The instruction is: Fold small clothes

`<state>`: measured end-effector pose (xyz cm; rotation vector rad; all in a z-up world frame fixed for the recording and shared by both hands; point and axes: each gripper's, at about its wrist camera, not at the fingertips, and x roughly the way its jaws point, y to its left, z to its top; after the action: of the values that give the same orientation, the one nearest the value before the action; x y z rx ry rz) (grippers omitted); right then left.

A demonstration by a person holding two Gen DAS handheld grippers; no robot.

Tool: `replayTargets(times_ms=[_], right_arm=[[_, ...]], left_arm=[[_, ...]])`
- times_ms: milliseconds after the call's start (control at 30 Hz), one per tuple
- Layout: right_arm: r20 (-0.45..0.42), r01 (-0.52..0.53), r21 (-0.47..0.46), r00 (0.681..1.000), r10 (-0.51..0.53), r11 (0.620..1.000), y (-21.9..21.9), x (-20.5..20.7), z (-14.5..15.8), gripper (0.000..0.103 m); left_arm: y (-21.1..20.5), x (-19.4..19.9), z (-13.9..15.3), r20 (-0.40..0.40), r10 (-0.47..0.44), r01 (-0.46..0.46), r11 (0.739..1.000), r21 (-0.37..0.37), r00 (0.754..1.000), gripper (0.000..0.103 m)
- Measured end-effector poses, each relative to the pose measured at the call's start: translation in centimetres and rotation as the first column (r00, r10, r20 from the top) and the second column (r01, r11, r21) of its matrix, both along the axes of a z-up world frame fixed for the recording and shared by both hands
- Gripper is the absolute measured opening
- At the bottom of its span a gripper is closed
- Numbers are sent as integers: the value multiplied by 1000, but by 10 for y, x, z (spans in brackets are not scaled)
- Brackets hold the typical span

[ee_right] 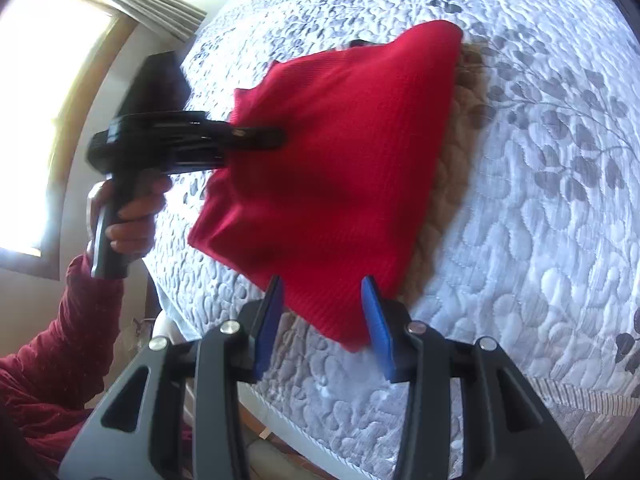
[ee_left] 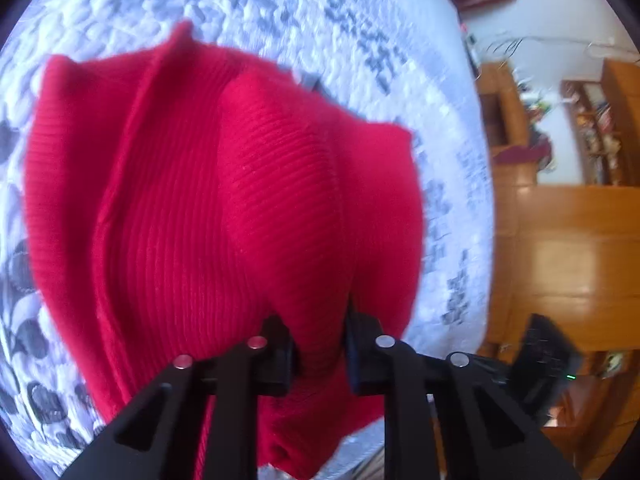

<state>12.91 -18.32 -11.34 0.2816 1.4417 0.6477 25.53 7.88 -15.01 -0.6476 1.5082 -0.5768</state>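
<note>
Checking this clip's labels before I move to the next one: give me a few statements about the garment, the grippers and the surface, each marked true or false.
1. The red knit garment lies on a quilted bedcover with a grey leaf print. True.
2. The left gripper has red fabric bunched between its fingers. True.
3. The garment is blue. False: it is red.
4. The right gripper hangs far from the garment. False: a corner of the garment sits between its blue pads.
5. A brown item shows beneath the garment's edge. True.
</note>
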Motion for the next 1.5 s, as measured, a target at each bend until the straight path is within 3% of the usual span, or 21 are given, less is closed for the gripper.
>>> replayTargets(times_ms=[100,333,433,567,700,833,900,1033,1100,1167,1200,1233,1300,1433,1500], right_arm=[[-15,15,-1,1000,-15,1000,-3,1,-4,41],[-51,5,9,999,-4,1000,2,0,-16,41],[-56,-25,17,998,26,1000,17,-2,-19,41],[-70,-50,2,996,50,999,33,-2,-25,41],[-70,-61,-6,996,60,998,43,-4,-24,47],[-46,-70,-27,997,69,997,49,-11,-16,51],[-12,-70,-45,997,70,996,55,-16,-9,52],[76,-138,-151,986,151,979,85,-33,0,68],[57,-159,-206,983,174,966,97,-33,-10,70],[21,-142,-222,988,150,965,99,-28,-21,64],[3,-132,-231,991,137,964,99,-25,-27,40],[-22,-120,-218,993,118,968,96,-22,-33,29],[-49,-94,-170,995,87,981,86,-18,-36,18],[-13,-68,-137,998,67,988,60,-25,-23,14],[-35,-30,-123,999,26,992,42,-28,-25,13]], left_arm=[[10,0,17,31,38,-37,999,-34,999,16],[62,-1,56,125,92,-94,996,7,988,16],[98,5,47,102,130,-134,990,38,986,16],[109,8,2,-32,132,-129,989,69,991,18],[104,1,4,-4,109,-109,993,34,994,23],[108,-17,26,54,82,-84,996,27,995,40],[109,-30,28,53,68,-70,996,51,996,40],[107,-47,21,33,53,-54,998,43,998,40],[101,-49,17,27,47,-48,998,43,999,40],[93,-49,13,21,40,-40,998,40,999,40],[88,-49,12,20,31,-32,999,43,999,40],[84,-49,11,22,22,-23,998,50,1000,40],[76,-48,14,33,-2,0,998,58,999,40],[64,-50,18,35,-36,34,998,59,999,42],[58,-54,15,21,-57,55,996,76,998,44]])
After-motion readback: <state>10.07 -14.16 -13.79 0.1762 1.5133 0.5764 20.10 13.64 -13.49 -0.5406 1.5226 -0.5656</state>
